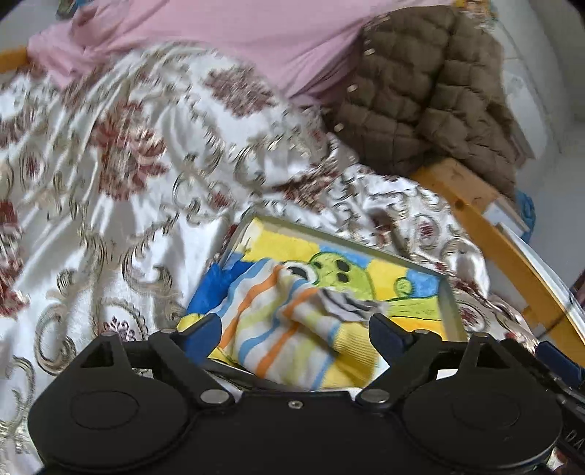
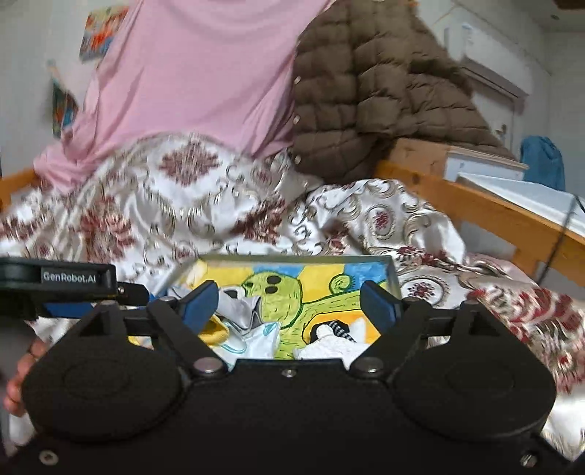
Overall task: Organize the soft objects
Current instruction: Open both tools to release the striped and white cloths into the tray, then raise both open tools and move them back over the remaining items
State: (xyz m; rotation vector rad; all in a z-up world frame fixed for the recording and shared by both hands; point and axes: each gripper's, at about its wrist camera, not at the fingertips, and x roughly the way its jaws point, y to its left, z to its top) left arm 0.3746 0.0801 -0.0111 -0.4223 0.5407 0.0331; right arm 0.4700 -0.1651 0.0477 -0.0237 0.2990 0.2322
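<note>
A shallow tray (image 1: pixel 448 296) with a yellow, blue and green cartoon lining lies on the patterned bedspread. In it lies a striped sock (image 1: pixel 289 339) with orange, blue and yellow bands, with a grey striped piece beside it. My left gripper (image 1: pixel 296 329) is open just above the striped sock, holding nothing. In the right wrist view the tray (image 2: pixel 393 277) holds a white sock with a black checked cuff (image 2: pixel 329 341), a grey cloth (image 2: pixel 241 303) and a yellow piece (image 2: pixel 215 330). My right gripper (image 2: pixel 289 303) is open over the tray, empty.
The white, red and gold bedspread (image 1: pixel 128 164) covers the bed. A pink sheet (image 1: pixel 226 33) and a brown quilted jacket (image 1: pixel 431 91) hang at the back. A wooden bed rail (image 1: pixel 493 234) runs along the right. The left gripper's body (image 2: pixel 55 285) shows at left in the right wrist view.
</note>
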